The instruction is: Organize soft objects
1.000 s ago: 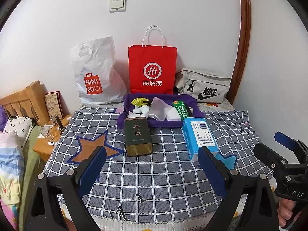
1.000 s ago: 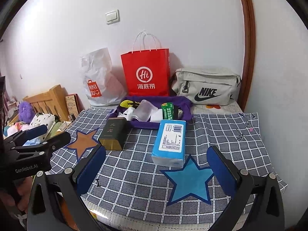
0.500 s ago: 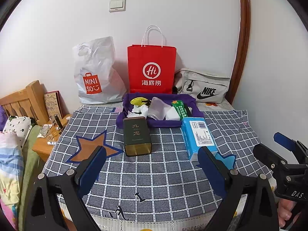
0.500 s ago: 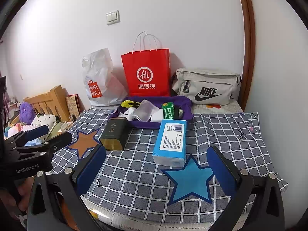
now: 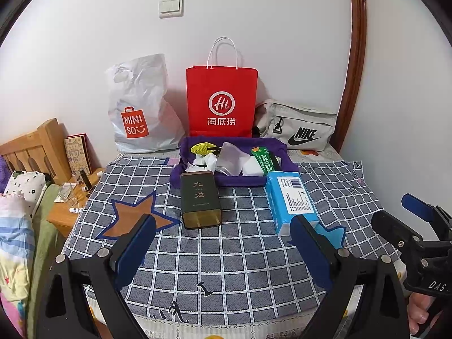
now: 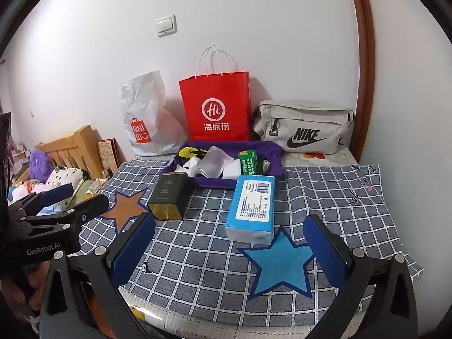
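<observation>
Nearest the cameras, the left gripper [image 5: 223, 243] is hanging over the front edge of the checked cloth [image 5: 226, 257] with its blue-padded jaws spread wide and nothing between them. The right gripper [image 6: 230, 243] is doing the same: jaws wide apart, holding nothing, touching nothing. In the left view it is showing at 4 o'clock, with a person's fingertips [image 5: 419, 313] peeking under its handle.

The cloth is lying flat, a grey woven fabric with white grid lines and sewn-on stars, one orange [image 5: 132, 214], one blue [image 6: 279, 262]. Ahead of the left gripper at 12 o'clock, a dark rectangular tin [image 5: 200, 199] is lying on its side, hard and glossy. At 1 o'clock from it, a soft blue tissue pack [image 6: 251, 204] in crinkly plastic wrap is resting just beyond the blue star, well apart from both grippers.

Behind the tin and the pack, touching both or nearly so, a purple fabric tray [image 5: 282, 158] is holding a jumble: a yellow mesh piece [image 5: 201, 148], white soft items [image 5: 207, 161], what is probably a clear pouch [image 5: 231, 158], and a green packet [image 5: 262, 158].

Farthest back, against the white wall, a white plastic shopping bag [image 5: 141, 107] is slumping at 11 o'clock, a stiff red paper bag [image 5: 221, 100] is standing upright at 12, and a grey waist bag [image 5: 299, 128] is lying at 1 o'clock.
</observation>
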